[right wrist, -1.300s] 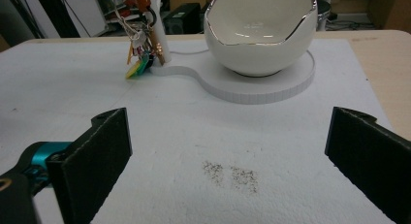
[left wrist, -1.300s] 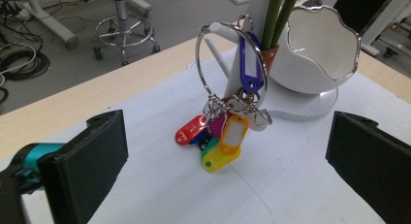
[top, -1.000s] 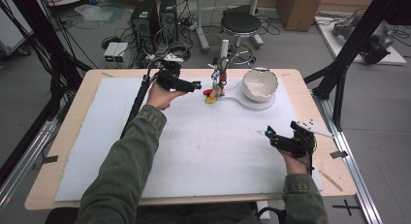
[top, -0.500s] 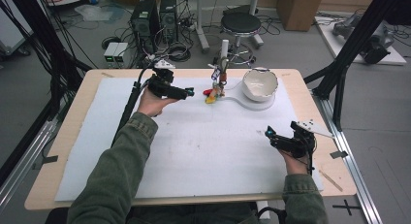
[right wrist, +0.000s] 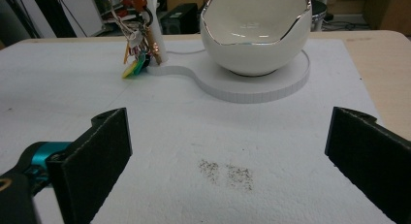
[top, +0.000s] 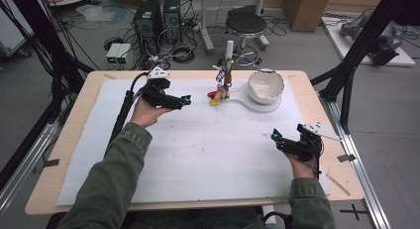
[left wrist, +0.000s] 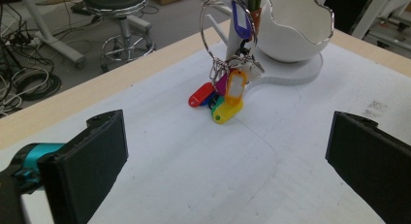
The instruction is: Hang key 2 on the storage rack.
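Note:
A bunch of keys with red, yellow, green and purple tags [top: 218, 95] [left wrist: 227, 94] [right wrist: 136, 58] hangs by a large ring [left wrist: 228, 20] from a thin white post [top: 229, 53]. The post rises from a flat white base [top: 267, 106] [right wrist: 271, 86] that also carries a white bowl [top: 266, 85] [left wrist: 295, 25] [right wrist: 257, 35]. My left gripper [top: 186, 98] [left wrist: 228, 161] is open, pointing at the keys from their left with a short gap of mat between. My right gripper [top: 275, 138] [right wrist: 228, 156] is open and empty near the table's right side, facing the bowl from a distance.
A white mat [top: 198, 154] covers most of the wooden table [top: 64, 189]. Some dark specks [right wrist: 228, 170] lie on the mat in front of the right gripper. A stool [top: 246, 23], computers and cables stand on the floor beyond the far edge.
My left gripper has drawn back from the keys, to the left and slightly toward the person. The right gripper has stayed where it was.

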`<state>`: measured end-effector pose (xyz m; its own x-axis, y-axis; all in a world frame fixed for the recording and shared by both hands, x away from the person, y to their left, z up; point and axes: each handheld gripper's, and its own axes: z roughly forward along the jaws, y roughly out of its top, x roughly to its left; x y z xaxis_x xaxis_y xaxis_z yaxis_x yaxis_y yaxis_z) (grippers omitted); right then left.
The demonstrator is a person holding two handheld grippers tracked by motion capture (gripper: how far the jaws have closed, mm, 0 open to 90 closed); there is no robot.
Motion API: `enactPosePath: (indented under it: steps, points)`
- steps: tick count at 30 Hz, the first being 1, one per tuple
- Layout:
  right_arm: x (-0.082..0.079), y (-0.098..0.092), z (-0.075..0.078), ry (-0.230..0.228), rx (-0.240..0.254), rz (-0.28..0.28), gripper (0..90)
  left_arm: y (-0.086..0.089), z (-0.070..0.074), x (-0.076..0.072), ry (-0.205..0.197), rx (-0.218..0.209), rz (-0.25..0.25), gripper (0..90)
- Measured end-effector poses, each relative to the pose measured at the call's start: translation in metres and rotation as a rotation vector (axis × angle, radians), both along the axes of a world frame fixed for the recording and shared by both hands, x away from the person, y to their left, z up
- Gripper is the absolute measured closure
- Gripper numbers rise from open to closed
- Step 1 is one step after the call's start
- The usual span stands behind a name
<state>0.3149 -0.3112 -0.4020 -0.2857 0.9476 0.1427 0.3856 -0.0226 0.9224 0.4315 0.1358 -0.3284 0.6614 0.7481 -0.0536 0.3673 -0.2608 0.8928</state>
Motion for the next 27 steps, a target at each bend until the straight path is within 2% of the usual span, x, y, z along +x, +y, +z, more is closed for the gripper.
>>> enactPosePath:
  steps: [7, 13, 17, 18, 27]
  points:
    - [0.0, 0.0, 0.0, -0.004, -0.003, -0.002, 1.7, 0.014, -0.001, -0.006, -0.012, -0.009, 0.028, 1.7]
    - [0.0, -0.001, 0.0, -0.004, 0.0, -0.001, 1.7, 0.031, -0.009, -0.015, -0.011, -0.018, 0.061, 1.7]
    - [0.0, -0.001, 0.0, -0.005, 0.0, -0.001, 1.7, 0.04, -0.014, -0.021, -0.009, -0.032, 0.082, 1.7]
    - [0.0, -0.001, 0.0, -0.004, 0.0, 0.0, 1.7, 0.042, -0.015, -0.023, -0.008, -0.047, 0.086, 1.7]
    - [0.001, -0.001, 0.0, -0.006, -0.004, -0.001, 1.7, 0.058, -0.025, -0.039, -0.012, -0.04, 0.11, 1.7]
